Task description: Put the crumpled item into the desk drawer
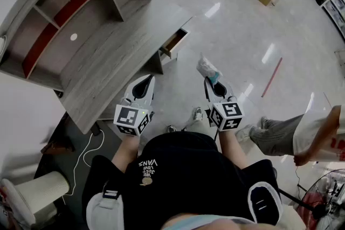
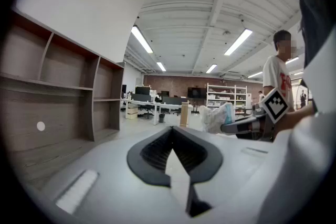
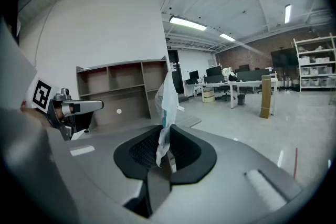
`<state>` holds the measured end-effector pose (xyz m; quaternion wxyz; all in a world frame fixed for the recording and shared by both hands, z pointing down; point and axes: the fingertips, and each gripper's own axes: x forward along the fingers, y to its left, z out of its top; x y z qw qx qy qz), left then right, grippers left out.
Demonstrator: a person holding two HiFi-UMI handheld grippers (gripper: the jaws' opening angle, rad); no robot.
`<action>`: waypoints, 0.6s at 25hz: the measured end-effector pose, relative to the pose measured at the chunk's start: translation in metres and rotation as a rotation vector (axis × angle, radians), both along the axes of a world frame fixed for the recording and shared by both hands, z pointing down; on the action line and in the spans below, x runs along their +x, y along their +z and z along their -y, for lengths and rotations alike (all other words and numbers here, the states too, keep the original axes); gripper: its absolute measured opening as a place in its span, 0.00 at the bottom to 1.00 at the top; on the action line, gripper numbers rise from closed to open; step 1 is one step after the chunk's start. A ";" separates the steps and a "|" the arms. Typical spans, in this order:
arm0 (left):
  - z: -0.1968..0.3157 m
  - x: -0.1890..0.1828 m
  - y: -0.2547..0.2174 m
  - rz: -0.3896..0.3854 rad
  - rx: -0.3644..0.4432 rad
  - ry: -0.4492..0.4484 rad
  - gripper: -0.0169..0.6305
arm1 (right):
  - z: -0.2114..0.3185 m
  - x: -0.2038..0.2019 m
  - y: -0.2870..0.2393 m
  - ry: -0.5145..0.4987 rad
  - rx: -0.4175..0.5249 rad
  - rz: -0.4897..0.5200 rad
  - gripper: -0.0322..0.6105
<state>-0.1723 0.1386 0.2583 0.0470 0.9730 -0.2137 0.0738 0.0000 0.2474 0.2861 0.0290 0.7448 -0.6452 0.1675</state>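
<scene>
**Carrying the crumpled item to the drawer**

My left gripper (image 1: 145,82) is hovering empty, fingers together, beside the surface (image 1: 108,56). Ahead, the drawer (image 1: 173,43) is standing open. My right gripper (image 1: 208,82) is clamping its fingers on the crumpled item (image 1: 207,68) in mid-air; I'm releasing only inside the drawer.

The floor (image 1: 237,35) is gray and shiny. A big wooden shelf (image 1: 81,5) stands by a white wall (image 3: 105,29). Long lights (image 2: 143,39) glow on the white ceiling, and tables (image 3: 239,86) stand far away.
</scene>
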 end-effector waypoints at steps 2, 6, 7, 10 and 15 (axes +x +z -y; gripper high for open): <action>0.002 0.000 0.001 0.003 0.009 -0.004 0.11 | 0.003 0.000 0.001 -0.004 0.005 0.003 0.12; 0.004 0.004 0.008 -0.003 -0.003 -0.006 0.11 | 0.008 0.003 0.002 -0.036 0.008 -0.006 0.12; 0.004 0.006 0.010 -0.002 -0.009 -0.006 0.11 | 0.010 0.005 0.002 -0.043 0.005 -0.023 0.12; 0.005 0.015 0.017 0.002 -0.027 -0.013 0.11 | 0.015 0.020 0.003 -0.056 -0.007 -0.080 0.12; 0.015 0.036 0.029 0.004 -0.049 -0.066 0.11 | 0.027 0.058 0.012 -0.087 -0.022 -0.078 0.12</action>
